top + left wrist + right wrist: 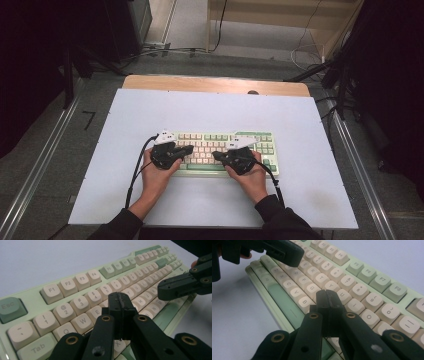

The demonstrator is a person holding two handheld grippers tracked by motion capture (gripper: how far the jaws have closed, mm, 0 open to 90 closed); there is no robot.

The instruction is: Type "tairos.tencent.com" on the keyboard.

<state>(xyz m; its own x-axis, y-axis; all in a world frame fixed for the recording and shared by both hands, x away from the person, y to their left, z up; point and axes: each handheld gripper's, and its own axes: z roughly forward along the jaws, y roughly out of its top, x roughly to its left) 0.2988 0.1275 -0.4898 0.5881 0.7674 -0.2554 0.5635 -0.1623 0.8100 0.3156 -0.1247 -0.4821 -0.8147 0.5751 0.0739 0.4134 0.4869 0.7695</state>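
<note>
We hold both tools over the keyboard point(225, 152), which lies flat near the middle of the white table top point(125, 115), its long edge facing us. Our left gripper point(120, 302) has its jaws pressed together with nothing between them, the joined tip poised over the letter keys around E and R; our right gripper point(327, 298) is likewise closed on nothing, its tip above the keys near H and J, beside the long green space bar point(283, 302). In the high view the two tips point toward each other across the middle rows, near but apart. We judge the work in hand to be pressing keys with the closed tips, and the risks follow from that. The joined tip looks about as broad as a keycap, so coming down off-centre could push two neighbouring keys at once. A slanted push could slide the tip off a rounded cap into the gap between keys, or catch a cap's edge and lever it loose. If we bring both tools inward together, they could knock each other. A hard sideways shove could shift the keyboard on the smooth surface, since nothing braces it. As for containers, we see none on the table, and so nothing is held in any.
</note>
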